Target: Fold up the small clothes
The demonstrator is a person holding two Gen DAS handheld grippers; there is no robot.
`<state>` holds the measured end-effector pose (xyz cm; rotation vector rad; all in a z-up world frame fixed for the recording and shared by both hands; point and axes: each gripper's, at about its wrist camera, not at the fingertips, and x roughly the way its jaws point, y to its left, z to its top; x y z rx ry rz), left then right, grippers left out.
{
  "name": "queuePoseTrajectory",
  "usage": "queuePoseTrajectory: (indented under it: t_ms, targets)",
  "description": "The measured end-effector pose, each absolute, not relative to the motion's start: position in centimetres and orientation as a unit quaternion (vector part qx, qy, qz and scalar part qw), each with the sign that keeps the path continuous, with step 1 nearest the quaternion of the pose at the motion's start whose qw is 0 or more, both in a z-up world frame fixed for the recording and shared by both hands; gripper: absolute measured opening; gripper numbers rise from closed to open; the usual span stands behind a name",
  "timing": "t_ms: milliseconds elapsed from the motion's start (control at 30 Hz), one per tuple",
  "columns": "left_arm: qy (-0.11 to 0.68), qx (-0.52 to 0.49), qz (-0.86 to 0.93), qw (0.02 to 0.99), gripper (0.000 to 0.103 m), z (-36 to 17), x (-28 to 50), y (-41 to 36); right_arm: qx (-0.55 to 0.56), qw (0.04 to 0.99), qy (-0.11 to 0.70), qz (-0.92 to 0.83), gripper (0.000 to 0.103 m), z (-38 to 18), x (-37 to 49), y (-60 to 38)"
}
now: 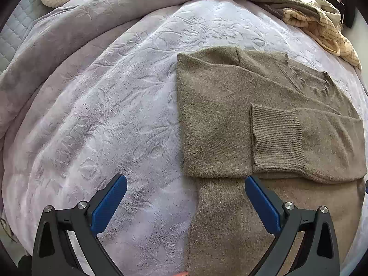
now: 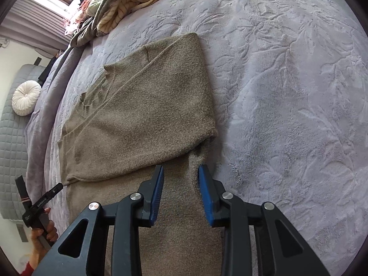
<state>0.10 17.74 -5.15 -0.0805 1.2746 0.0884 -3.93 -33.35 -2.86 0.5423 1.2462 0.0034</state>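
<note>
An olive-brown knit sweater [image 1: 218, 115] lies flat on the bed, its upper half folded in with a ribbed cuff [image 1: 276, 138] laid across the chest. My left gripper [image 1: 185, 180] hovers over the lower left edge of the sweater, jaws wide open and holding nothing. In the right wrist view the same sweater [image 2: 142, 115] stretches away from me. My right gripper [image 2: 181, 169] hangs above its lower right edge, jaws partly open, with a raised ridge of fabric below the gap and neither pad pressing on it.
A lilac embossed blanket [image 1: 103, 92] covers the bed. A heap of other clothes [image 1: 310, 11] sits at the far edge. A round white cushion [image 2: 26, 101] rests against a grey quilted headboard [image 2: 11, 149]. A person's hand [image 2: 46, 232] shows at the lower left.
</note>
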Motion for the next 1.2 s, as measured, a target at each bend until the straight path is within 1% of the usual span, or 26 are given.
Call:
queuePoseTrajectory:
  t_ms: [233,300,433,533,600,667,933,1200]
  targets:
    - [0.605,-0.028,0.052,0.794,0.103,-5.6,-0.1,16.9,0.254,0.775,0.577,0.036,0.047,-2.4,-4.0,-32.2]
    - [0.610,-0.029,0.057,0.790,0.103,-6.0,0.1,16.6,0.255,0.772,0.581,0.047,0.053,-2.4,-4.0,-32.0]
    - [0.620,-0.034,0.052,0.782,0.103,-6.4,-0.1,15.9,0.263,0.762,0.588,0.069,0.054,-2.5,-4.1,-32.1]
    - [0.622,-0.044,0.050,0.780,0.103,-6.1,-0.9,15.2,0.263,0.755,0.594,0.088,0.057,-2.7,-4.3,-32.2]
    - [0.618,-0.055,0.050,0.782,0.103,-5.5,-1.9,14.9,0.264,0.750,0.597,0.104,0.066,-2.9,-4.4,-32.2]
    - [0.618,-0.061,0.050,0.782,0.103,-5.1,-3.0,14.7,0.273,0.742,0.600,0.122,0.069,-3.2,-4.5,-32.2]
    - [0.644,-0.070,0.026,0.761,0.103,-4.8,-9.1,14.3,0.278,0.702,0.631,0.177,0.069,-4.8,-6.7,-30.4]
    - [0.673,-0.077,-0.022,0.735,0.103,-5.3,-14.6,14.8,0.271,0.685,0.647,0.195,0.069,-4.3,-12.1,-28.7]
